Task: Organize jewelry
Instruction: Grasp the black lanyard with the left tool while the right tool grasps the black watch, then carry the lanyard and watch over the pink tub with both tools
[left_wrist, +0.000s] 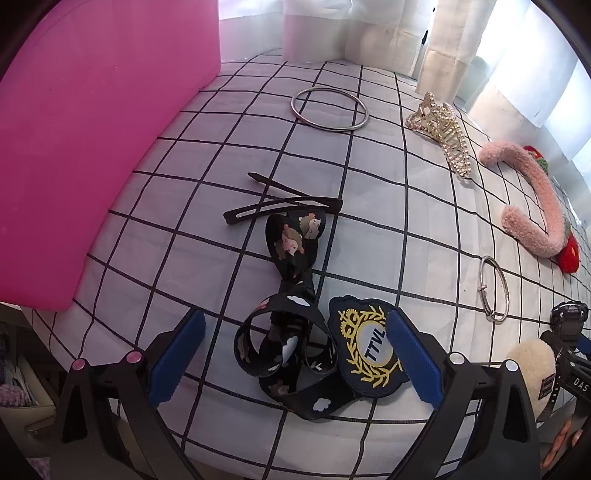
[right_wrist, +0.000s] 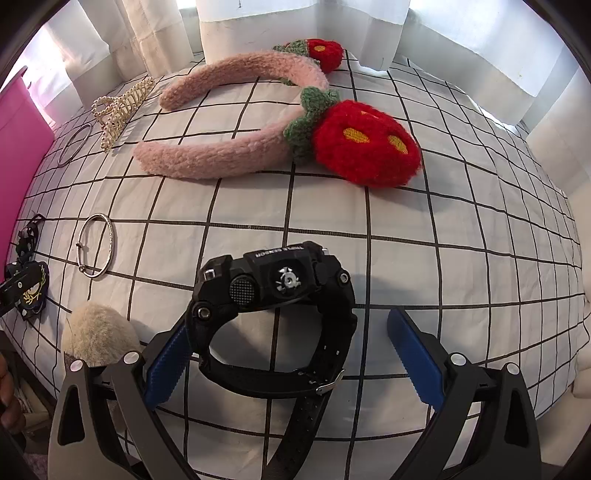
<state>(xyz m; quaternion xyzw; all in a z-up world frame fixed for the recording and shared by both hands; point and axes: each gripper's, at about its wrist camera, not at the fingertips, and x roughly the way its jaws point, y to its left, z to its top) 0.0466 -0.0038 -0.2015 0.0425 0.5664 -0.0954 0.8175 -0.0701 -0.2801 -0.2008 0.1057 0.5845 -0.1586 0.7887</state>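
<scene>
— Why are both grippers poised like that over the checked sheet (left_wrist: 369, 177)?

— Judging by the spread, each is lining up a pick; the left gripper (left_wrist: 295, 347) has its jaws wide apart, straddling the black printed hair bow (left_wrist: 291, 325) and the TTVL badge (left_wrist: 369, 343), gripping neither; the right blue pad looks to be just at the badge's edge.

— And the other?

— The right gripper (right_wrist: 291, 354) stands equally wide around the black watch (right_wrist: 273, 302); its left pad is at the case, perhaps touching, the right pad well clear; nothing is clamped.

— How does the watch lie?

— On its side, buckled into a loop, the case towards the strawberry headband (right_wrist: 258, 147), the buckle and strap tail towards the gripper; the bow's long axis runs from the jaws away towards the black hair clips (left_wrist: 284, 203).
</scene>
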